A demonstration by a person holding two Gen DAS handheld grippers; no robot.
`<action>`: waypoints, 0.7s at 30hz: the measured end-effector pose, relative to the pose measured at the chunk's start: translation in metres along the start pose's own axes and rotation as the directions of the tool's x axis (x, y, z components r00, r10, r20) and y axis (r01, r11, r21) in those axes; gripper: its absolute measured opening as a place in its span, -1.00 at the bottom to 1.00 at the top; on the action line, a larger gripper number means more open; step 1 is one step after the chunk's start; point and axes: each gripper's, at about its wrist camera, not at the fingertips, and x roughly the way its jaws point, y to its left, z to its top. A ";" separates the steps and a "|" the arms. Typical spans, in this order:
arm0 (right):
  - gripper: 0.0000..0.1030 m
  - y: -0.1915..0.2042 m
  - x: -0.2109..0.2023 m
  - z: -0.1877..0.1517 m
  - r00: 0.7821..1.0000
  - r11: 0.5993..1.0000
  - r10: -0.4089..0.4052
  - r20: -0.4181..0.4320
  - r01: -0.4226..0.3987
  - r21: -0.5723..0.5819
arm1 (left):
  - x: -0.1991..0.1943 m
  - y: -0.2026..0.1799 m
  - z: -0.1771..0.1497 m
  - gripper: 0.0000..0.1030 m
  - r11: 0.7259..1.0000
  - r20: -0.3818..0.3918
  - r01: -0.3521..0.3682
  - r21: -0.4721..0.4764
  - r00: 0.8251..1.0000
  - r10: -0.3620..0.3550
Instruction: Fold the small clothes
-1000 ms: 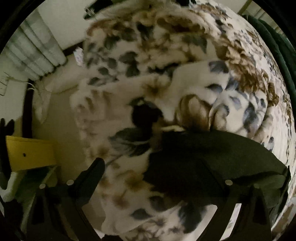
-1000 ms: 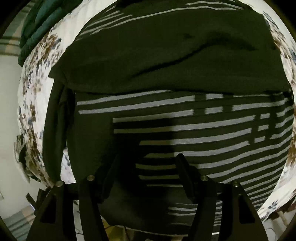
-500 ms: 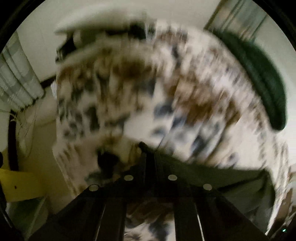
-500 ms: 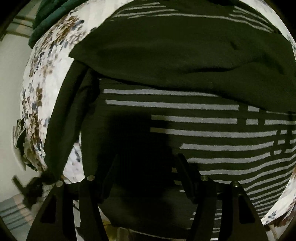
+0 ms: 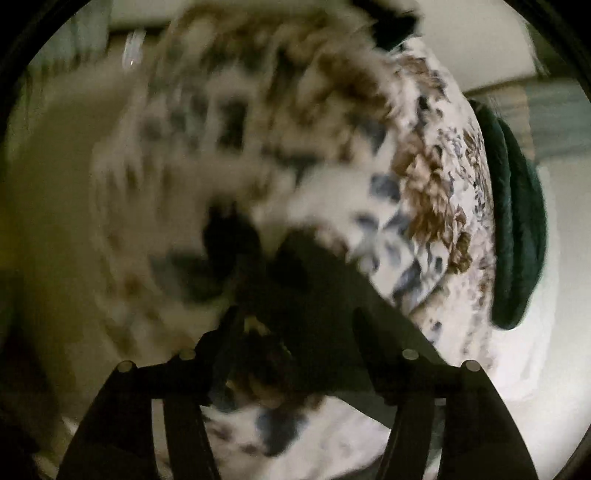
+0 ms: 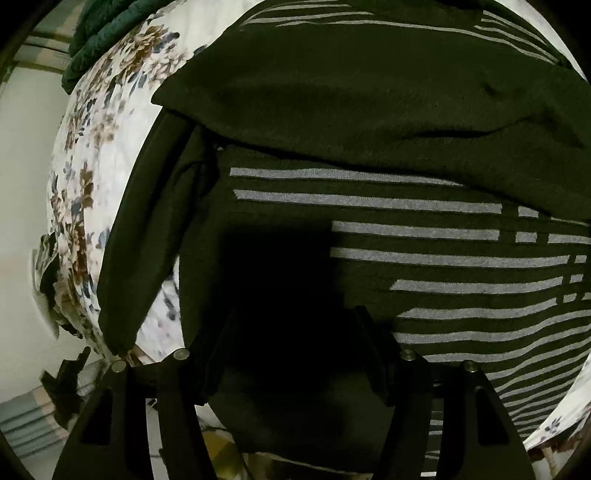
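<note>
garment: dark sweater [image 6: 369, 110] with pale grey stripes, spread on the flowered bedspread [image 6: 96, 155]; fills most of the right wrist view
fold: plain dark flap laid across the far part, striped panel showing below it, nearer the camera
sleeve: dark strip [image 6: 147, 236] hangs down the left side of the sweater, over the bed edge
right gripper [image 6: 295, 332]: points steeply down at the near striped part; jaws stand partly apart with dark fabric between and under the fingers; too dark there to tell if the pads press on it
left gripper [image 5: 295, 328]: jaws opening; a dark corner of the sweater [image 5: 314, 280] lies between the fingers, apart from both pads
left view: heavy blur on the left half, sharper on the right
bedspread in left view [image 5: 424, 192]: white with brown and blue flowers, runs from near to far
green cloth [image 5: 517, 236]: dark green, folded, on the far right edge of the bed; also at top left of the right wrist view [image 6: 107, 33]
background: pale wall and floor beyond the bed, details blurred
</note>
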 end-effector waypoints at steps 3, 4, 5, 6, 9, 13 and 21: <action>0.26 -0.002 0.003 0.001 1.000 1.000 -0.007 -0.005 0.007 0.011 | 0.028 0.004 -0.004 0.14 0.996 -0.053 0.045 -0.078 0.997 -0.049; 0.26 -0.003 0.004 0.001 1.000 1.000 -0.010 -0.006 0.010 0.016 | 0.037 0.002 -0.003 0.14 0.994 -0.048 0.063 -0.091 0.997 -0.068; 0.26 -0.004 0.005 0.001 1.000 1.000 -0.011 -0.007 0.011 0.018 | 0.041 -0.001 -0.002 0.14 0.994 -0.040 0.064 -0.094 0.997 -0.068; 0.26 -0.004 0.005 0.000 1.000 1.000 -0.013 -0.008 0.013 0.019 | 0.044 -0.005 0.000 0.09 0.994 -0.020 0.052 -0.092 0.998 -0.054; 0.26 -0.004 0.006 -0.001 1.000 1.000 -0.021 -0.009 0.021 0.017 | 0.039 -0.028 0.004 -0.85 1.000 0.066 -0.006 -0.030 0.998 0.008; 0.26 -0.005 0.003 -0.003 1.000 1.000 -0.021 -0.002 0.021 0.018 | 0.015 -0.076 -0.001 -0.86 0.982 0.166 -0.107 0.155 0.983 0.081; 0.26 -0.045 -0.030 -0.005 0.998 0.993 0.016 0.064 -0.024 0.116 | -0.044 -0.193 -0.042 -0.87 0.865 0.298 -0.151 0.479 0.955 0.002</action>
